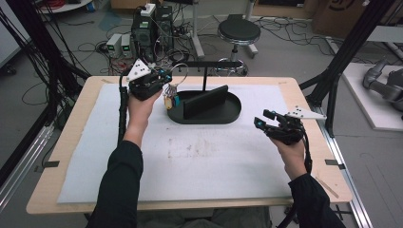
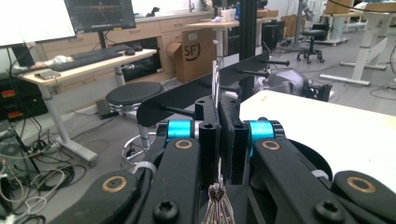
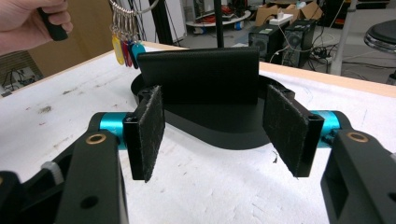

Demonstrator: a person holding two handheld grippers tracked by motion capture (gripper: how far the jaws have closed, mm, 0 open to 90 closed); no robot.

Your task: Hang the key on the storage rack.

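Upper left of the high view, the left gripper [image 1: 164, 81] is clenching a light, jangly key ring [image 1: 179, 71] by its thin wire, tags dangling; the right gripper [image 1: 264, 119] is waiting, fingers released.

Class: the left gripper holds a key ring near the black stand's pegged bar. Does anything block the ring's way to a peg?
Nothing visible does. The left gripper pinches the key ring just left of the bar, with open air between them.
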